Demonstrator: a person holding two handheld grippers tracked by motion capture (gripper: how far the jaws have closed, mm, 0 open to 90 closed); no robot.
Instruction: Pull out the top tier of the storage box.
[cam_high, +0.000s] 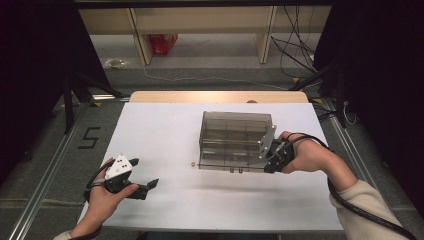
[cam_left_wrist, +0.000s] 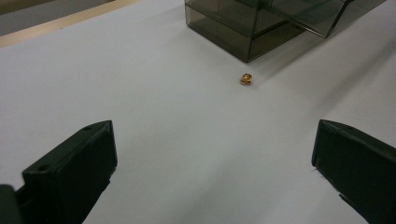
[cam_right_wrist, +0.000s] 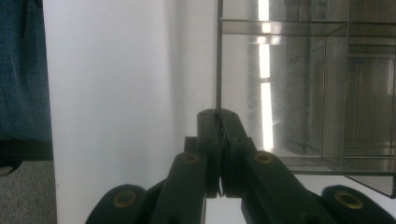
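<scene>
A smoky clear plastic box (cam_high: 235, 135) with inner compartments stands on the white table (cam_high: 160, 130), right of centre. My right gripper (cam_high: 268, 166) is at its front right corner. In the right gripper view the jaws (cam_right_wrist: 219, 116) are shut on a thin clear panel edge of the box (cam_right_wrist: 303, 93). A tiny gold trinket (cam_high: 193, 163) lies on the table just off the box's front left corner. My left gripper (cam_high: 149, 187) rests low at the near left, open and holding nothing. In its own view the left gripper (cam_left_wrist: 212, 128) faces the trinket (cam_left_wrist: 246, 79) and the box (cam_left_wrist: 252, 28).
A wooden strip (cam_high: 215, 96) borders the table's far edge. On the floor beyond are a red bag (cam_high: 163, 42), loose cables (cam_high: 295, 50) and wooden furniture legs. A "5" mark (cam_high: 89, 137) is on the floor to the left.
</scene>
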